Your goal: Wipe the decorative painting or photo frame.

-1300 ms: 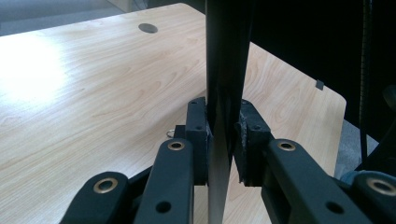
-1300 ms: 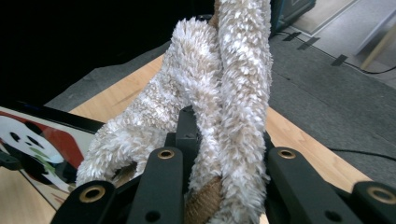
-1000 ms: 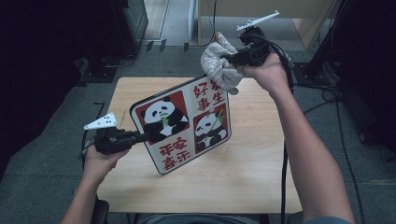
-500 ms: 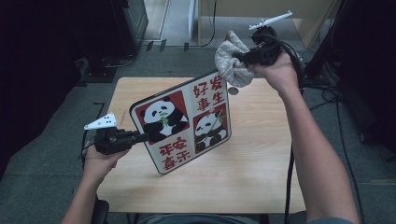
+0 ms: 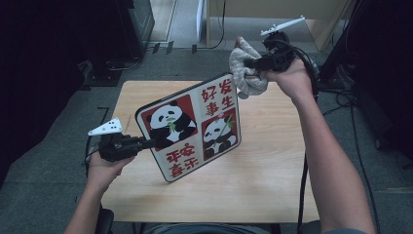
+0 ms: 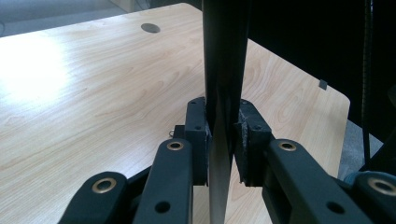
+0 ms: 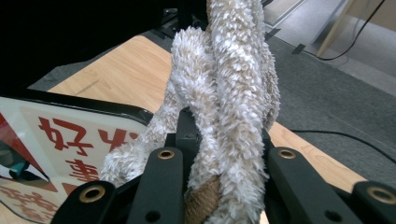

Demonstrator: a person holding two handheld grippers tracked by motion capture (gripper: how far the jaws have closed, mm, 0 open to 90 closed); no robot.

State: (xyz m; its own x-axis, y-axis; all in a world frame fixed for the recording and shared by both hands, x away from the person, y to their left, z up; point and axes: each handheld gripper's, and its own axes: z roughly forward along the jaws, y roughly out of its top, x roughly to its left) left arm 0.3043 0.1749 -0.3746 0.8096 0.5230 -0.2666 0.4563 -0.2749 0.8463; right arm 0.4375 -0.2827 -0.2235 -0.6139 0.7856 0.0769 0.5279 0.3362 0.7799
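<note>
Fluffy beige cloth [image 5: 247,73] is clenched in my right gripper [image 5: 253,62], lifted at upper right just off the panda board's [image 5: 195,126] top corner. My left gripper [image 5: 146,143] grips the board's edge, tilted above the wooden surface [image 5: 272,180] — wiping looks barely begun, the face left to cover.

Your light wooden table [image 5: 272,180] stands on grey carpet [image 5: 44,195]; a round cable hole [image 6: 150,28] sits near the table's far edge.
</note>
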